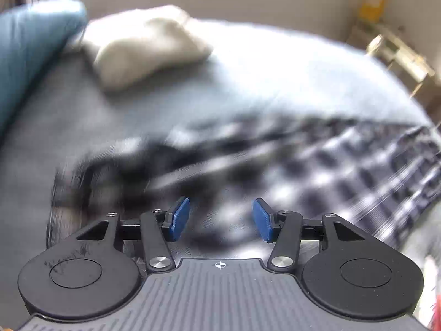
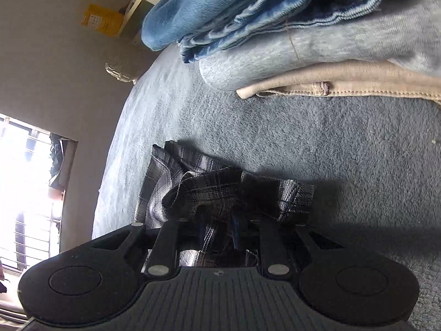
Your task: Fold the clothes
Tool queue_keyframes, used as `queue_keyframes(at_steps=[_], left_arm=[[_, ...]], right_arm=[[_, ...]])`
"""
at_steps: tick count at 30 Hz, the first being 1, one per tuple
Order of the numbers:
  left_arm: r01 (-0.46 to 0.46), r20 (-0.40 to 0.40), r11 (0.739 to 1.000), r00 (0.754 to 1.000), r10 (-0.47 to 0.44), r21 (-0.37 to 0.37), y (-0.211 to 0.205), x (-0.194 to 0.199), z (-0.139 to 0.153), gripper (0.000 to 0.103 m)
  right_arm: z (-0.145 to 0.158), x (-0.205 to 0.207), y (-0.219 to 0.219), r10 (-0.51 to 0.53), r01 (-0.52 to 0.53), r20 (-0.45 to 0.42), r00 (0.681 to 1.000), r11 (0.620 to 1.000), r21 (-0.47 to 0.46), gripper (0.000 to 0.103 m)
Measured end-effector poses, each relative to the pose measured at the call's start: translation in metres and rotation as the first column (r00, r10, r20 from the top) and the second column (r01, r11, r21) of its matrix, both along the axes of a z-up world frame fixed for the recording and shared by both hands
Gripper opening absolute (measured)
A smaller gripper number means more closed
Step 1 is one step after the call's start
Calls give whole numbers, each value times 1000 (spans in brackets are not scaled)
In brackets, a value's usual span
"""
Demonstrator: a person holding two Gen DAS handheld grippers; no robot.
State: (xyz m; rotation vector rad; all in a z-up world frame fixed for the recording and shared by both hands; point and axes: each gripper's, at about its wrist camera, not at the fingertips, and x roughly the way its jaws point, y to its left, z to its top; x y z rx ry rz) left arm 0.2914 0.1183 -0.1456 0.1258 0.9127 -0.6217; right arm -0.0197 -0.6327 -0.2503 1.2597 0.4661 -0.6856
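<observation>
A black, grey and white plaid garment [image 1: 317, 171] lies spread on the blue-grey bed cover [image 1: 248, 82], blurred by motion in the left wrist view. My left gripper [image 1: 221, 219] hovers just above it, open, with nothing between its blue pads [image 1: 179, 218]. In the right wrist view the same plaid garment [image 2: 220, 190] is bunched up at my right gripper [image 2: 237, 227], which is shut on a fold of it; the fingertips are hidden in the cloth.
A stack of folded clothes sits ahead of the right gripper: blue jeans [image 2: 248, 8], a light blue sweatshirt [image 2: 344, 47] and a beige piece [image 2: 344, 85]. A cream pillow [image 1: 143, 47] and a teal cushion [image 1: 30, 49] lie at the far left. A window [image 2: 24, 193] is at left.
</observation>
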Motion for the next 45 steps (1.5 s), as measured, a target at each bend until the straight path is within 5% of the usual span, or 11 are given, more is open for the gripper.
queue_keyframes(at_steps=[5,8,9,12,13,19,27,31,34,37,45], left_arm=[[312,71,946,949,-306,-91,-89,-31,17,51],[510,103,859,858,-503,-55,-142,-72,2,51],[569,114,822,819,-562,-35,-158,-87,-4,51],[715,129,699,691,-711,24,-203,-128,-21,51],[729,119,684,677,-727,29,-208,-135,-28,51],[743,115,661,651,-750,105,-221,-151,-63,38],[747,174,622,597,-783,233,-233,-171,-83,35],[742,202,608,574,-794,282,-241,-179,-87,17],[729,211,629,592,-778,271,-241,-175,-85,2],[729,211,652,618,-757,206,-234,-166,-73,1],[768,159,632,615,-773,103,-222,-153,-63,0]], right_arm=[[-1,4,2,-4,4,3,1000,1000,-16,21],[-1,6,3,-7,7,5,1000,1000,-26,15],[4,5,5,-6,6,6,1000,999,-40,4],[23,4,10,0,1,8,1000,997,-83,2],[29,3,12,2,-1,9,1000,995,-97,2],[63,-2,19,16,-15,2,1000,985,-170,2],[59,3,10,-32,30,-15,999,991,-129,2],[62,4,11,-30,27,-23,999,991,-134,2],[65,4,11,-26,23,-25,999,990,-140,1],[72,0,13,-26,23,-19,999,990,-140,1],[63,-12,12,-32,20,-98,995,993,-119,1]])
